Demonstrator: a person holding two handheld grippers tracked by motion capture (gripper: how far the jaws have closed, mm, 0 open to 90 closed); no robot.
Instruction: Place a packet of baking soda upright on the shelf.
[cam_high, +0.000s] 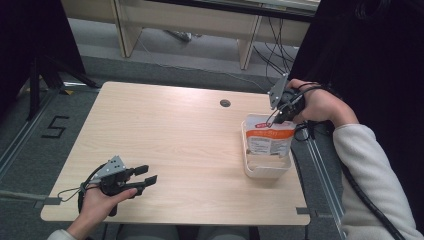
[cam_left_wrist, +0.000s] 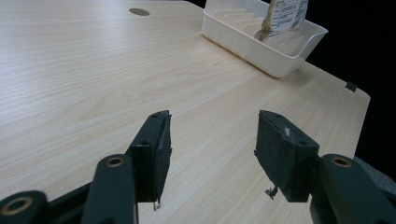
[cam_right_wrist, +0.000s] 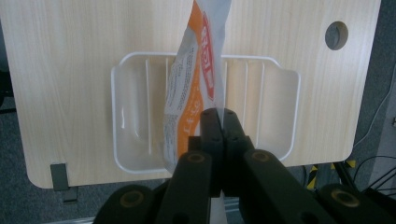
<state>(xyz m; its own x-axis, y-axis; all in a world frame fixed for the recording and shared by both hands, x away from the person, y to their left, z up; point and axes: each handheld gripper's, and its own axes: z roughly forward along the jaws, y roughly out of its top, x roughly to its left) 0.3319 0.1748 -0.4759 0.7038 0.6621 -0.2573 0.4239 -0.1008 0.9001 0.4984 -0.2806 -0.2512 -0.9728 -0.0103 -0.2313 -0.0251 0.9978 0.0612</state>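
Packet (cam_high: 270, 135) — pinched from above — right hand-held gripper (cam_high: 278, 114)

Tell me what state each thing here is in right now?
Left gripper: open, empty, just above the table.
Right gripper: shut on the packet's top edge.
Packet: upright, hanging from the right gripper, lower part inside the tray.
Tray: flat on the table near its right edge, holding the packet's lower end.

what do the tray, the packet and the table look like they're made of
Tray: likely moulded plastic, white, slightly translucent, ribbed floor. Packet: thin glossy plastic film, printed orange and white, creased where the right tongs pinch it. Table: pale wood grain, matte; possibly laminate rather than solid wood.
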